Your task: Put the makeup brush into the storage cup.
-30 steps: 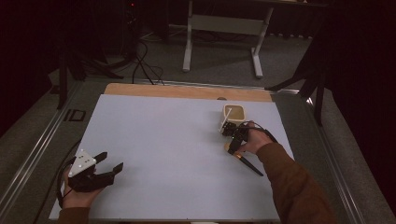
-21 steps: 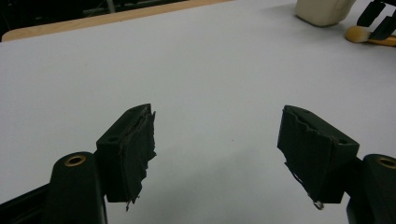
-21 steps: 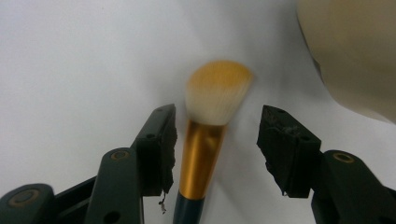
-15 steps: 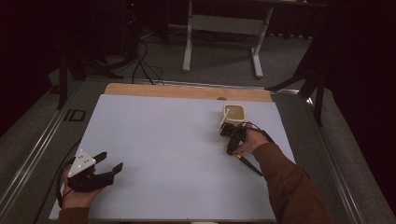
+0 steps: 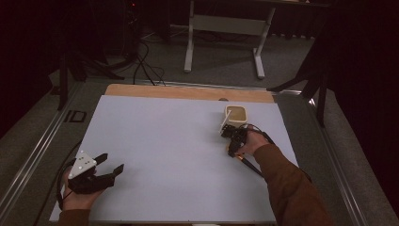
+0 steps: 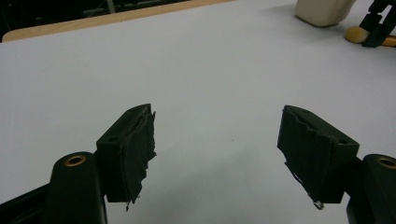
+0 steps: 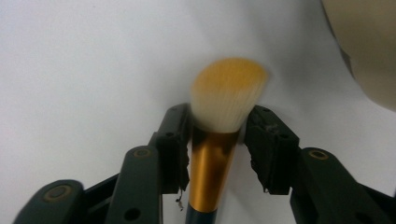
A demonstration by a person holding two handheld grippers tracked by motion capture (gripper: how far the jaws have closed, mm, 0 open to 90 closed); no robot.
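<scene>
A makeup brush (image 7: 212, 158) with a gold ferrule and orange-tipped bristles lies low on the white table (image 5: 164, 141), right of centre. Its dark handle (image 5: 251, 165) points toward the person. My right gripper (image 7: 217, 135) is shut on the brush where the bristles meet the ferrule, and in the high view that gripper (image 5: 231, 141) sits just in front of a cream container (image 5: 235, 114). My left gripper (image 5: 113, 161) rests at the near left, open with bare table between its pads (image 6: 135, 144). In the left gripper view, the brush head (image 6: 356, 35) and container (image 6: 322, 9) appear far off.
A strip of wood (image 5: 188, 92) runs along the table's far edge. The cream container's side (image 7: 369, 51) is close on the right of the brush head. Beyond the table stand a white desk frame (image 5: 223, 23) and floor cables (image 5: 141, 61).
My right gripper has edged slightly left and nearer with the brush between its jaws. The left gripper has barely moved.
</scene>
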